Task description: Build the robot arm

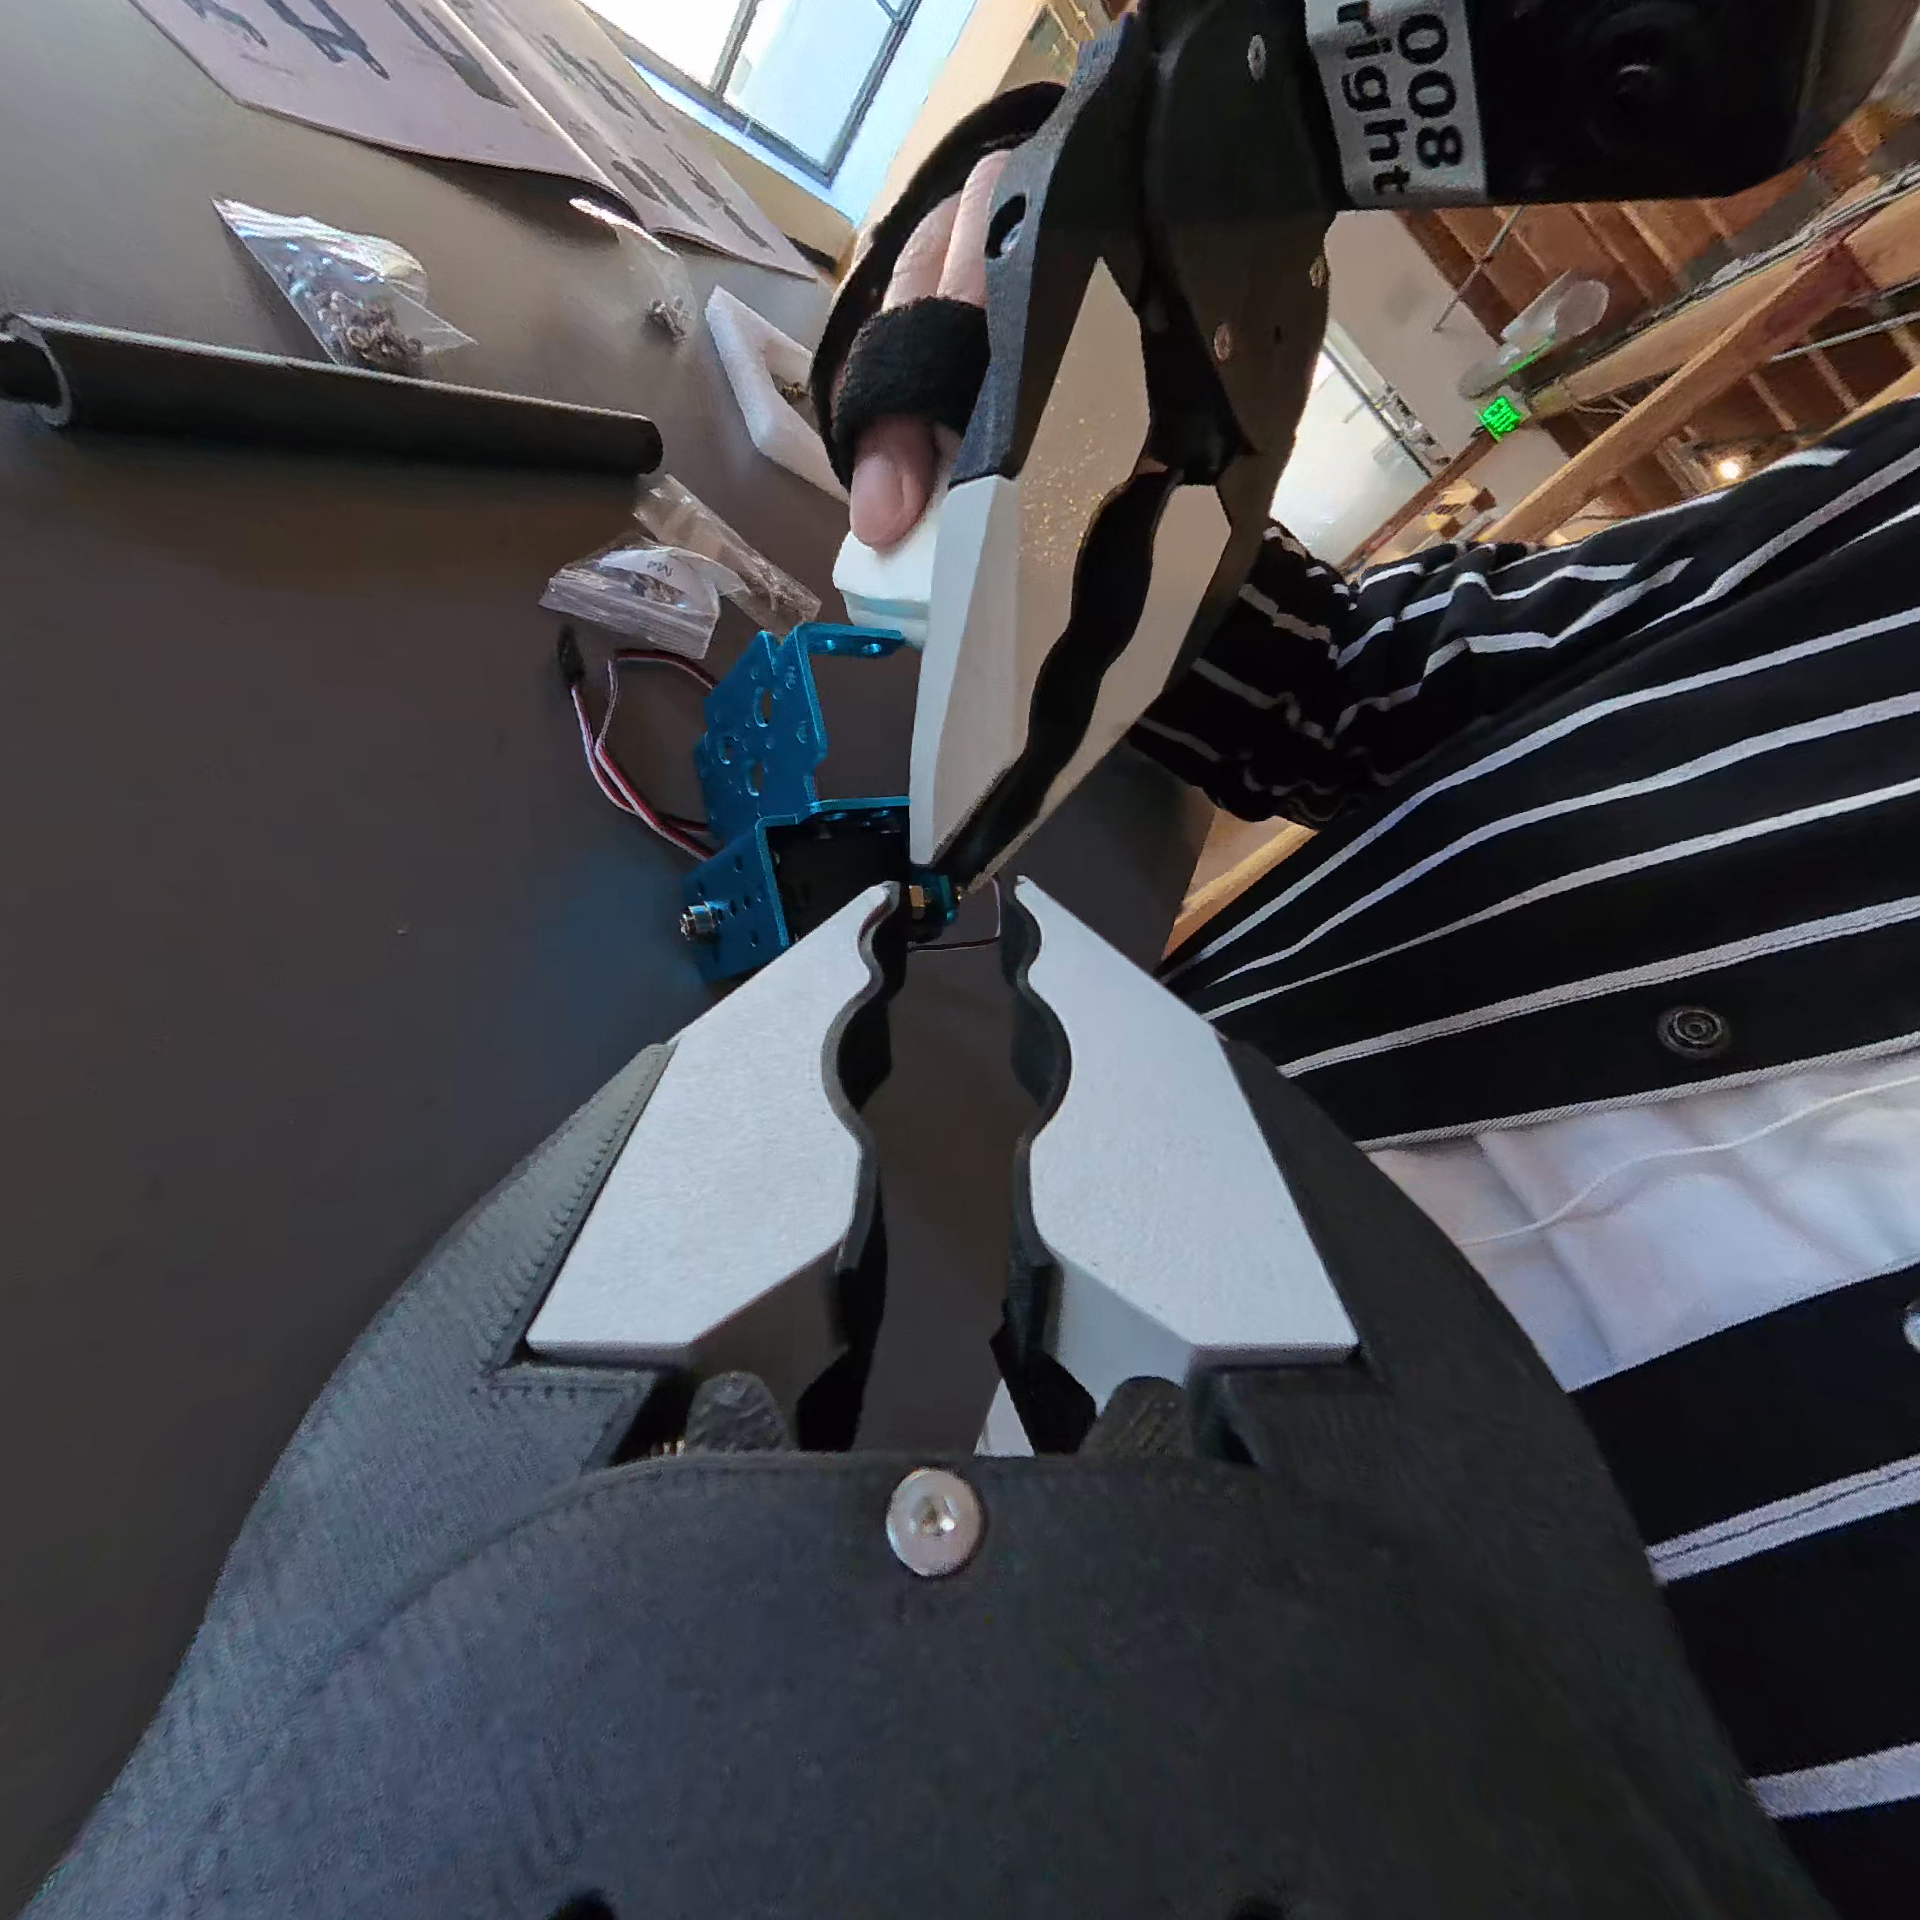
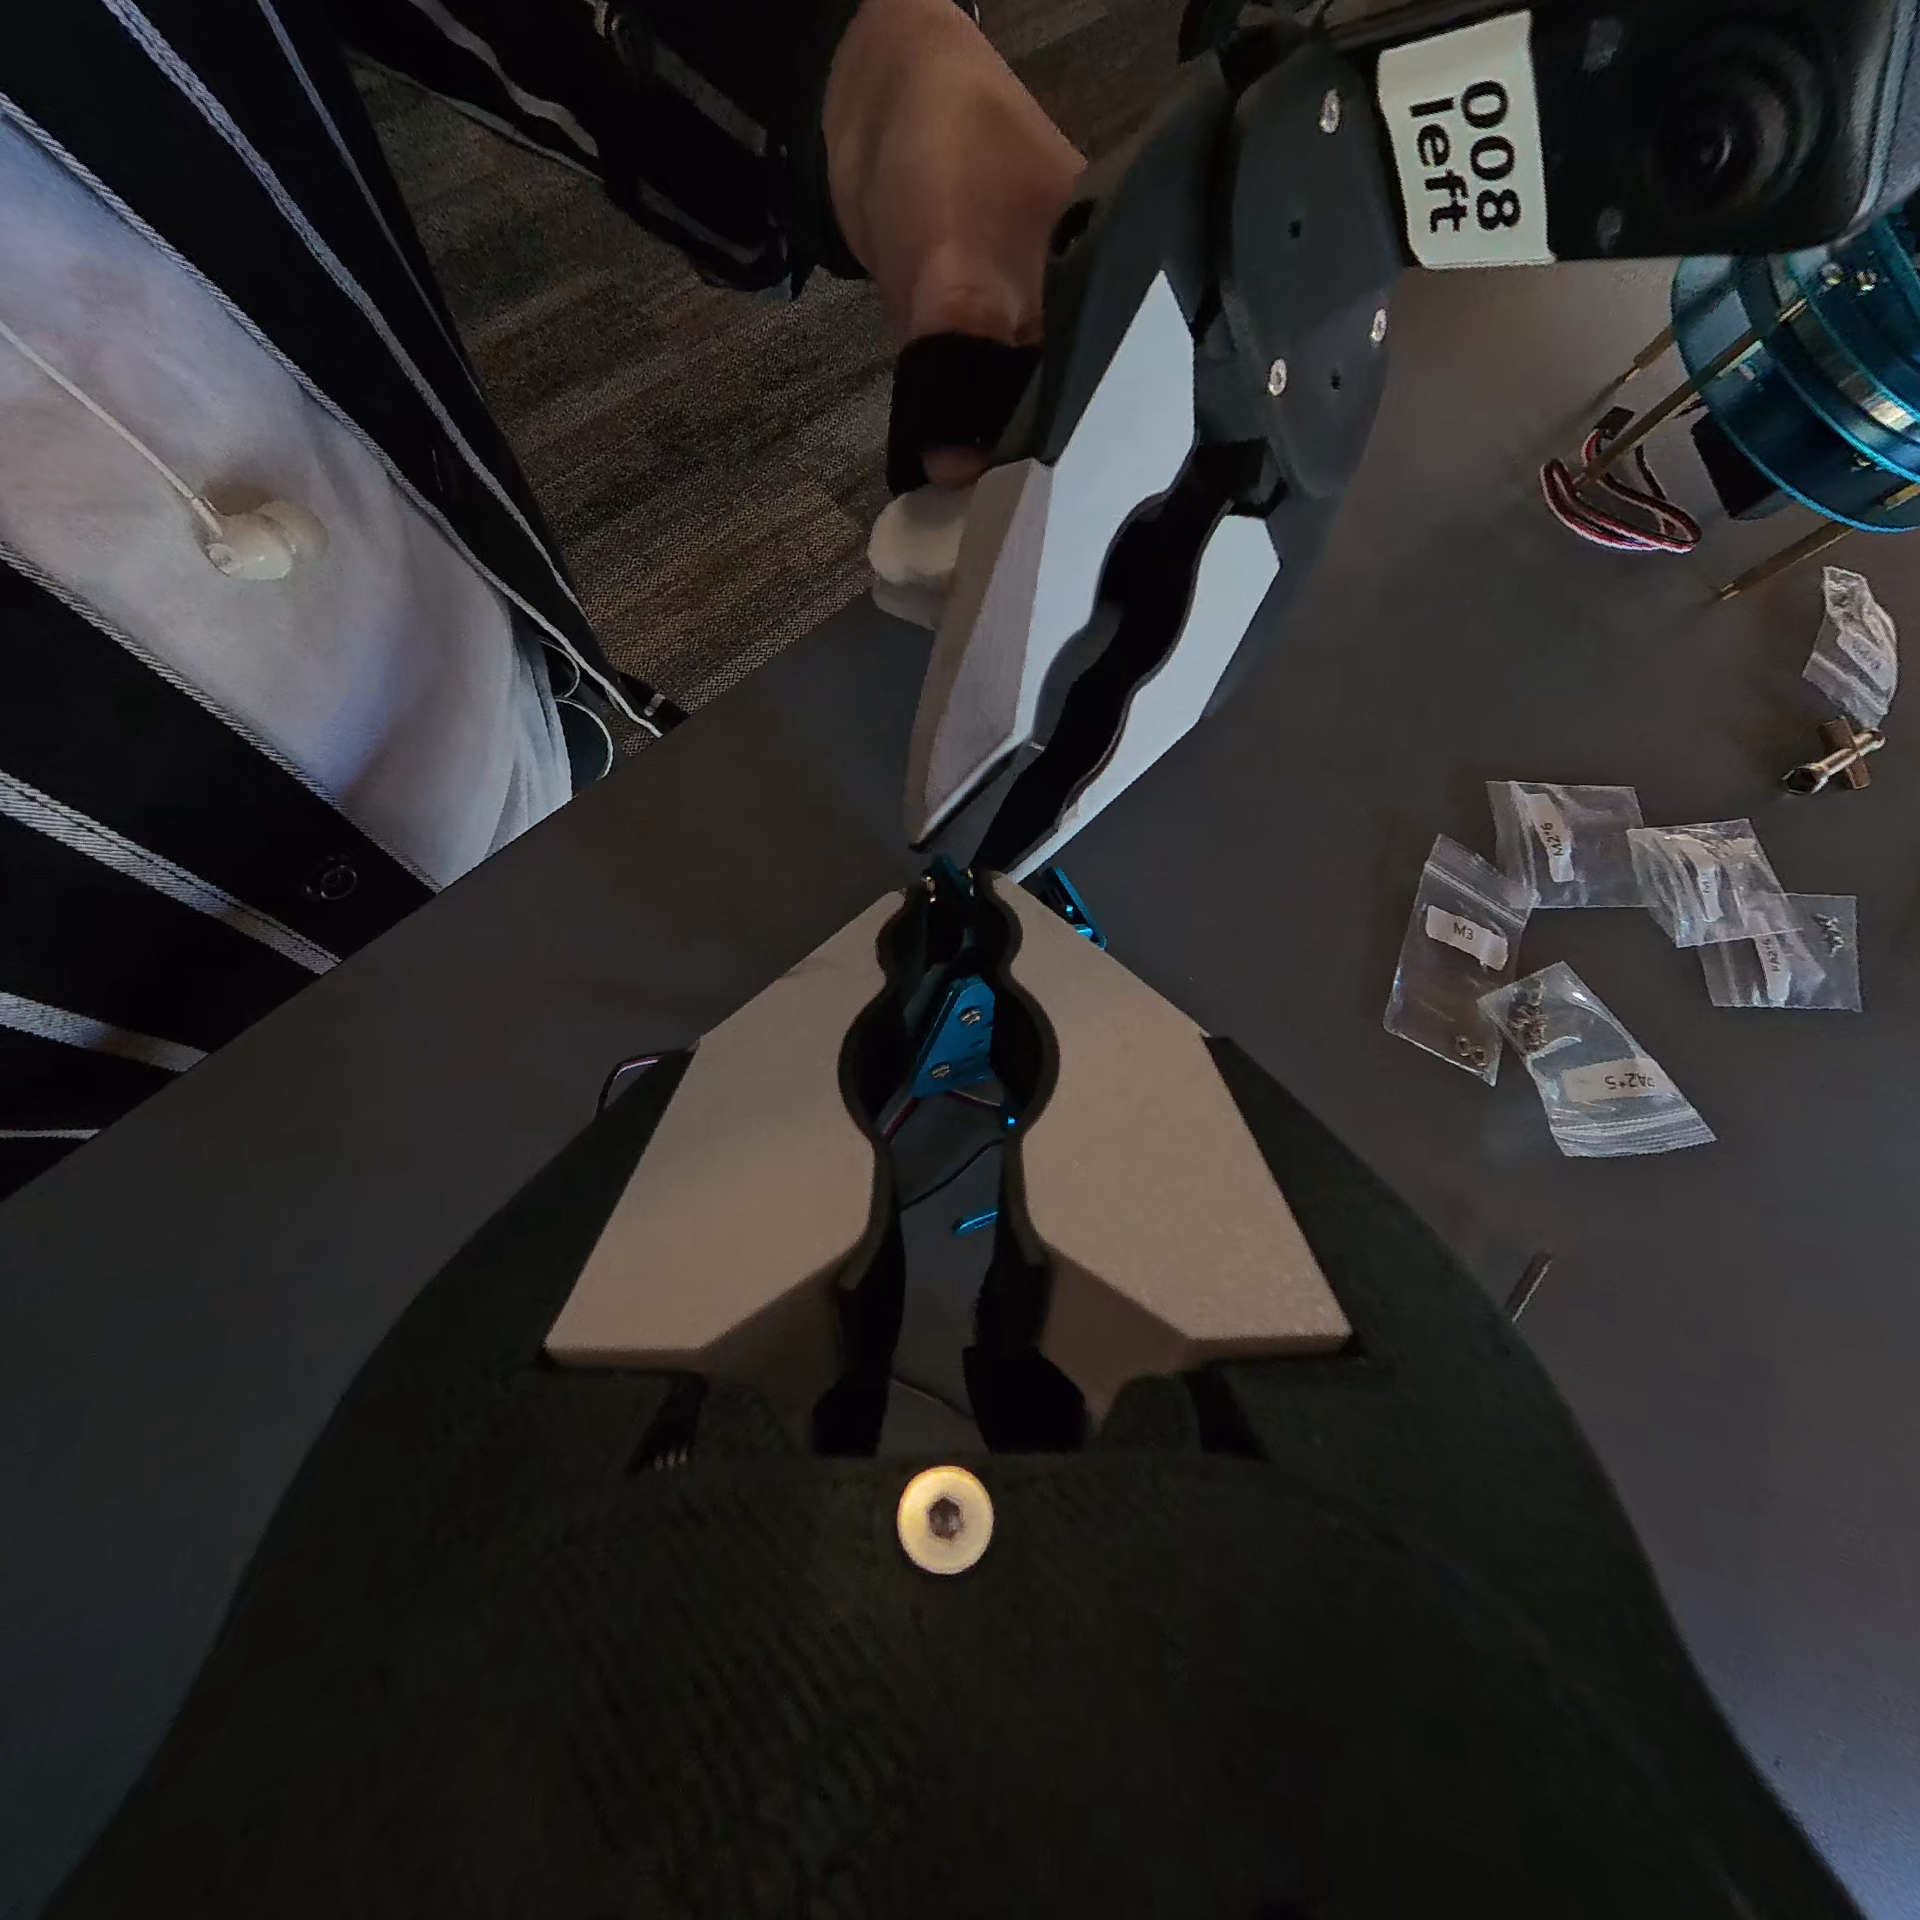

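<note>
A blue metal bracket assembly (image 1: 774, 748) with a black servo and red-white wires stands on the dark table (image 1: 312, 935). My right gripper (image 2: 951, 888) is shut on a blue part of this assembly (image 2: 951, 1023), which sits between its pads. In the left wrist view it (image 1: 951, 868) comes down from above onto the assembly's near end. My left gripper (image 1: 958, 894) is narrowly open; a small blue post with a brass nut (image 1: 935, 896) sits just inside its left fingertip (image 1: 873, 914). In the right wrist view the left gripper (image 2: 977, 842) meets my right fingertips tip to tip.
Small plastic bags of screws (image 1: 343, 281) (image 2: 1558, 987), a black tube (image 1: 332, 400), a white foam block (image 1: 758, 384) and brown printed sheets (image 1: 436, 83) lie on the table. A blue round assembly (image 2: 1808, 384) stands far right. A person in a striped shirt (image 1: 1558, 831) is at the table edge. Only a small space, under 4 cm, lies between the two pairs of fingers.
</note>
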### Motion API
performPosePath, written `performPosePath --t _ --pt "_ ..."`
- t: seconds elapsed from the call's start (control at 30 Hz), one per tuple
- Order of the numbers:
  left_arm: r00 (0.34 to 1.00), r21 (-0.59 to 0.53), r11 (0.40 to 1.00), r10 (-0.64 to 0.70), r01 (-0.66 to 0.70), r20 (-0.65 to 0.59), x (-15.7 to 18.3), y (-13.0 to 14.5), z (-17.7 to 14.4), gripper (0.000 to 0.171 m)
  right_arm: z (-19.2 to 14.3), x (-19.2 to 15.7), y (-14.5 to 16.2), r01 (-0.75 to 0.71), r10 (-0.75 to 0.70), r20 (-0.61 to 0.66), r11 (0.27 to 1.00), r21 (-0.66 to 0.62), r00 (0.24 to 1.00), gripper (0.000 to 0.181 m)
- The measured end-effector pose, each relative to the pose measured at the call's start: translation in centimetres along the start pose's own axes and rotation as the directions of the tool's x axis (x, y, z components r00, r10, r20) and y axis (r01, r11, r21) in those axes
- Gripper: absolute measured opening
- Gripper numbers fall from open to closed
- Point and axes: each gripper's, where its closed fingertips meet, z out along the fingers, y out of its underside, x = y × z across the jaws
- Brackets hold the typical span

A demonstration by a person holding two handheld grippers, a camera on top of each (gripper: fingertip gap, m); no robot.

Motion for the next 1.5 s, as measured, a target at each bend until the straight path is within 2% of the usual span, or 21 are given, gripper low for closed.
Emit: performPosePath --t 0.13,0.27,0.43,0.8,0.93,1.0,1.2,1.5 --pt "0.989 0.009 0.994 0.104 -0.106 0.104 -0.2 0.1 0.1 0.013 0.1 0.0 0.0 0.005 -0.005 -0.013 1.0 -0.004 1.0 0.008" --pt "0.946 0.014 0.976 0.205 -0.216 0.251 -0.5 0.1 0.1 0.009 0.1 0.0 0.0 -0.006 0.006 -0.023 1.0 -0.014 1.0 0.008" --pt "0.914 0.055 0.967 0.216 -0.249 0.343 -0.5 0.0 0.2 0.008 0.0 0.1 0.1 0.02 -0.022 -0.038 0.998 -0.052 0.999 0.008" --pt "0.912 0.087 0.965 0.2 -0.246 0.359 -0.4 0.1 0.2 0.008 0.1 -0.1 0.0 0.13 -0.13 0.014 0.98 -0.151 0.991 0.01" --pt "0.921 0.104 0.966 0.187 -0.235 0.342 -0.4 0.2 0.3 0.009 0.2 0.1 0.0 0.167 -0.162 0.045 0.969 -0.184 0.986 0.016" --pt "0.925 0.122 0.967 0.17 -0.222 0.34 -0.5 0.1 0.2 0.008 0.2 -0.2 0.1 0.19 -0.177 0.08 0.96 -0.204 0.981 0.009" --pt "0.913 0.101 0.969 0.174 -0.226 0.368 -1.0 0.8 0.3 0.008 0.8 -0.4 0.6 0.216 -0.191 0.119 0.94 -0.264 0.974 0.009" --pt "0.915 0.174 0.962 0.13 -0.209 0.381 -1.4 0.1 -0.3 0.008 0.8 0.5 0.5 0.199 -0.192 0.052 0.944 -0.264 0.98 0.008"
